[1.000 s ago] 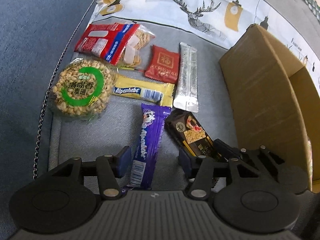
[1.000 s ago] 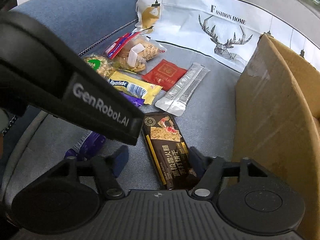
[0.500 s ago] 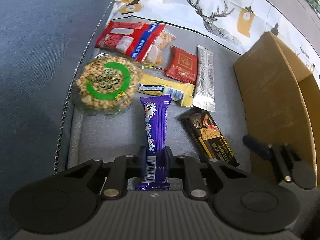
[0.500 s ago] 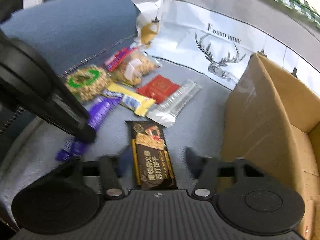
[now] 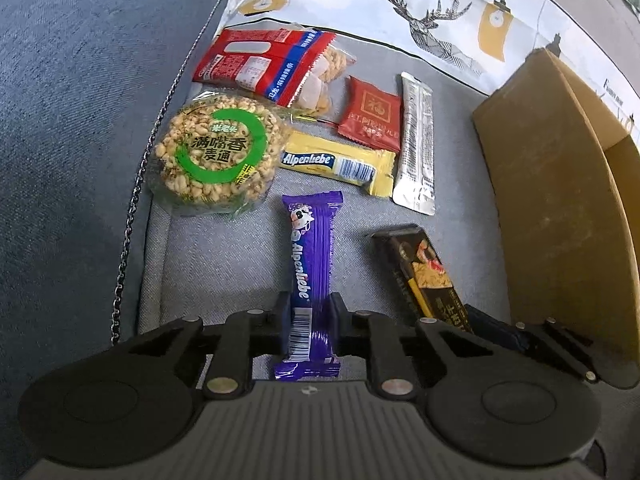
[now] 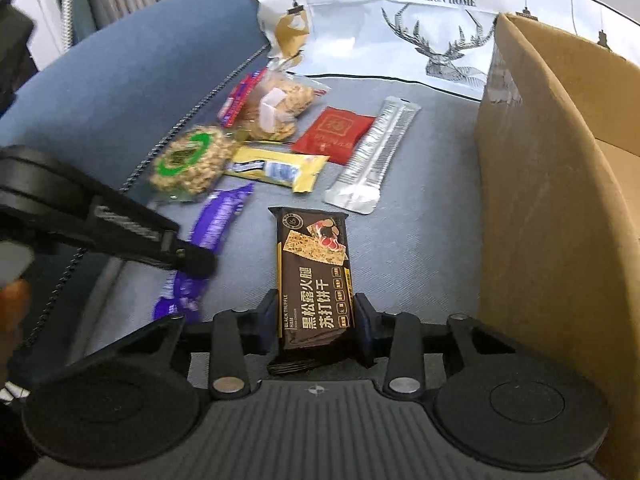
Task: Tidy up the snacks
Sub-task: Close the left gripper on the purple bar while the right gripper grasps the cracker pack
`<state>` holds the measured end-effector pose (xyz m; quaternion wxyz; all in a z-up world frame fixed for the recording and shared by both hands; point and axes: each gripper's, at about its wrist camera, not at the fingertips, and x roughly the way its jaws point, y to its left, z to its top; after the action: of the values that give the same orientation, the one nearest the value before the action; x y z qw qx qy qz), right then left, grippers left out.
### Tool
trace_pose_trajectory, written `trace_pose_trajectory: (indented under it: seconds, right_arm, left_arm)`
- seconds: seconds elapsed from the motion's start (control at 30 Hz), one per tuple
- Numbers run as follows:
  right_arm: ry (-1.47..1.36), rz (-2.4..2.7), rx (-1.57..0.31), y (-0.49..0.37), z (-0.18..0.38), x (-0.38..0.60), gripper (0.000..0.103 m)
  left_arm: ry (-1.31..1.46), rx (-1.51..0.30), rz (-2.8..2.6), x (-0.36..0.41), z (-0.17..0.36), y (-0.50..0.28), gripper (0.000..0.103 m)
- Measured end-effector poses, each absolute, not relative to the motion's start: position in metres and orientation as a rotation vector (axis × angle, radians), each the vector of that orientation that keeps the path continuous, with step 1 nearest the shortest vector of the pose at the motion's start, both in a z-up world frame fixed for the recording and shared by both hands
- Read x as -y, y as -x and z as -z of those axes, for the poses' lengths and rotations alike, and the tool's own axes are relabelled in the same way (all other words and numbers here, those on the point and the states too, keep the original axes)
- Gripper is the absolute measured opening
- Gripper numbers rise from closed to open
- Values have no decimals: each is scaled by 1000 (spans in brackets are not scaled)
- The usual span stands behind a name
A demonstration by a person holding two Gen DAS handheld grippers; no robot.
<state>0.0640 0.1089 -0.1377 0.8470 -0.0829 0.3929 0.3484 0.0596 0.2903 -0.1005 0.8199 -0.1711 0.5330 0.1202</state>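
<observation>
Soft, even daylight fills both fisheye views with faint shadows, straight edges bowing toward the rims, and motion blur smearing the left gripper (image 6: 188, 260) left of the right wrist's jaws.

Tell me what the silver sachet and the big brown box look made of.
Silver sachet: looks like metallised foil or plastic film, shiny, with crimped, ribbed seams. Brown box: corrugated cardboard by the look, matte tan with scuffs, and what seems clear tape near its top corner.
</observation>
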Motion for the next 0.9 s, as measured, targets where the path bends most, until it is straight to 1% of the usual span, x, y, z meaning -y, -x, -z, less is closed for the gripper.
trace_pose_trajectory:
  seconds: [0.2,0.37,0.43,0.8,0.83,0.9]
  right_arm:
    - [201,-763,-878,-62,142,-113,41]
    - [184,-752,-880,-64,144,-114,49]
    - [176,-750,-879,-66,144,-115,50]
    - [208,-751,-874,-66,149,-119,50]
    - [212,-751,-870,-65,149,-119,49]
    - [221,-754,-863,-64,149,-119,42]
  left_arm:
    - [371,-1115,-259,-292,98,-58,19]
    - [405,-1125,-287,-299,100,-56,22]
    - [409,-1127,-283,-300,100,-56,22]
    - [374,-1148,-278,-295,105,-60,23]
    - [373,-1148,-278,-295,105,-60,23]
    - [370,-1148,-276,-295,105,-60,23]
